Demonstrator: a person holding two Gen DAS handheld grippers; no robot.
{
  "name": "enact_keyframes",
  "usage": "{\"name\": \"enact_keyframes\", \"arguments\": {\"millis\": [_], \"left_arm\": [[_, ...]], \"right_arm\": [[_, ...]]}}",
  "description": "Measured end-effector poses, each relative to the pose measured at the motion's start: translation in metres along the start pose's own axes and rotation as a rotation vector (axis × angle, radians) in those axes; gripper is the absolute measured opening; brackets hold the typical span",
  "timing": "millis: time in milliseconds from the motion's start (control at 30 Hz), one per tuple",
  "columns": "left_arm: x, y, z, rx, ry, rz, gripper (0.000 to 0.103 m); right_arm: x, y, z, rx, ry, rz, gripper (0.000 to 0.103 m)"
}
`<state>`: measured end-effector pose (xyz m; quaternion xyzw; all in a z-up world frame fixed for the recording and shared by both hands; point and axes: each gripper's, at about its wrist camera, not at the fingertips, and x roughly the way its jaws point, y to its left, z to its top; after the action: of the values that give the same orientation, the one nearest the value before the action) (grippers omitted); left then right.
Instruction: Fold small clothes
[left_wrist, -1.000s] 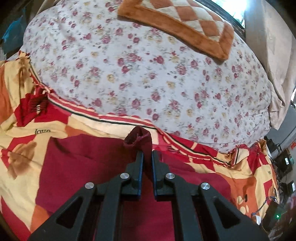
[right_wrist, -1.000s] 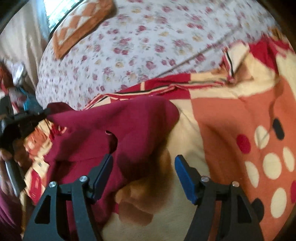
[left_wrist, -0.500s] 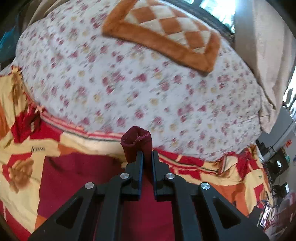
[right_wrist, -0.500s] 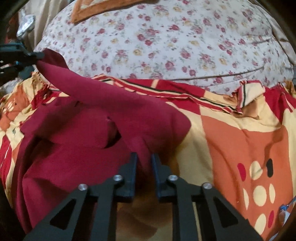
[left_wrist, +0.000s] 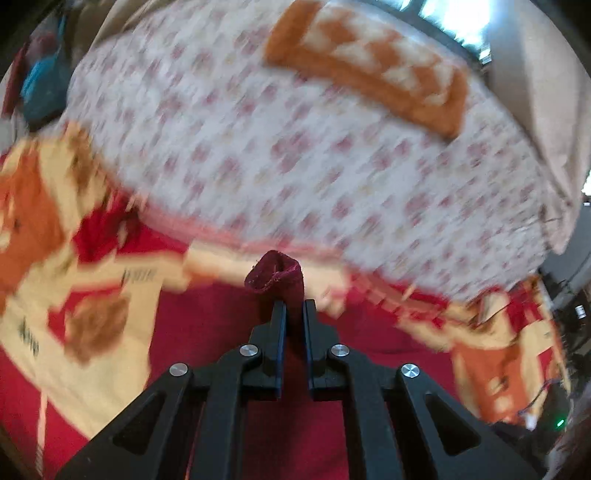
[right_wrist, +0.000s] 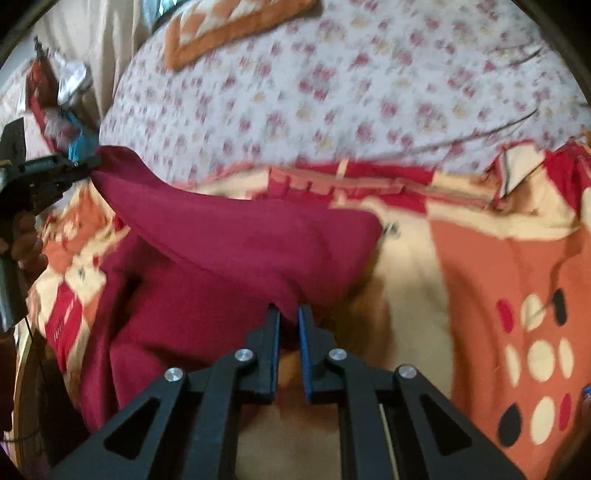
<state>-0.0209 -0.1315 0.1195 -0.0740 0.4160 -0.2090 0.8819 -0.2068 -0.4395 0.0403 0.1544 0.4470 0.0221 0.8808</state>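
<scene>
Left gripper (left_wrist: 293, 314) is clamped on one corner of the maroon garment (right_wrist: 229, 251); right gripper (right_wrist: 287, 321) is closed on its opposite edge. The cloth hangs raised between them over the patterned bedspread (right_wrist: 498, 266). Judged: fold barely begun; no crease laid yet.

- The left gripper (left_wrist: 293, 306) is clamped on a bunched corner of the maroon garment (left_wrist: 275, 273) — the cloth pokes up between its fingers.
- Under it lies a red, cream and orange patterned blanket (left_wrist: 92, 302).
- Beyond, a blurred floral sheet (left_wrist: 295, 147) carries an orange checked mat (left_wrist: 369, 70).
</scene>
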Motion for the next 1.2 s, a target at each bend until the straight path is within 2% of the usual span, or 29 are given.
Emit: {"name": "enact_keyframes", "arguments": {"millis": [33,67,167,233,367,500,567,600,633,667,733,800,900,933,1000,1033,1067,1200], "left_arm": [[0.008,0.009,-0.008,-0.017,0.03,0.008,0.0],[0.016,0.018,-0.017,-0.035,0.055,0.017,0.0],[0.027,0.033,-0.034,-0.059,0.082,0.028,0.0],[0.027,0.034,-0.038,-0.058,0.079,0.02,0.0],[0.023,0.024,-0.038,-0.019,0.059,0.024,0.0],[0.025,0.014,-0.033,0.014,0.053,0.029,0.0],[0.026,0.011,-0.03,0.026,0.052,0.028,0.0],[0.027,0.01,-0.027,0.033,0.05,0.026,0.0],[0.025,0.009,-0.025,0.038,0.044,0.023,0.0],[0.023,0.008,-0.022,0.039,0.03,0.017,0.0],[0.017,0.009,-0.019,0.035,-0.001,-0.001,0.0],[0.019,0.011,-0.023,0.036,-0.001,0.023,0.0],[0.045,0.018,-0.045,0.042,0.12,0.064,0.0],[0.05,0.021,-0.05,0.042,0.14,0.081,0.0],[0.052,0.027,-0.055,0.025,0.143,0.074,0.0],[0.05,0.029,-0.055,0.013,0.141,0.063,0.0],[0.048,0.032,-0.053,-0.005,0.142,0.046,0.0],[0.034,0.034,-0.043,-0.013,0.123,0.016,0.0]], "right_arm": [[0.001,-0.003,-0.002,0.013,0.008,0.006,0.022],[-0.002,-0.007,-0.002,0.038,0.0,0.016,0.035],[-0.021,-0.031,0.003,0.201,-0.076,0.086,0.065],[-0.022,-0.045,0.012,0.293,-0.106,0.09,0.071],[0.017,-0.057,0.038,0.343,-0.069,0.049,0.071],[0.074,-0.059,0.052,0.36,0.044,0.059,0.071],[0.085,-0.057,0.053,0.345,0.041,0.055,0.069],[0.082,-0.053,0.056,0.311,0.004,0.044,0.064],[0.078,-0.051,0.059,0.285,-0.012,0.03,0.035],[0.074,-0.049,0.063,0.268,-0.031,0.012,0.014],[0.06,-0.048,0.069,0.244,-0.088,-0.02,0.013],[0.06,-0.05,0.072,0.223,-0.09,-0.057,0.012],[0.078,-0.053,0.068,0.191,-0.026,-0.131,0.012],[0.085,-0.054,0.065,0.19,-0.006,-0.132,0.013],[0.079,-0.058,0.062,0.211,-0.018,-0.147,0.022],[0.074,-0.059,0.062,0.228,-0.022,-0.167,0.038],[0.067,-0.061,0.062,0.248,-0.025,-0.195,0.049],[0.034,-0.053,0.057,0.267,-0.03,-0.19,0.05]]}}
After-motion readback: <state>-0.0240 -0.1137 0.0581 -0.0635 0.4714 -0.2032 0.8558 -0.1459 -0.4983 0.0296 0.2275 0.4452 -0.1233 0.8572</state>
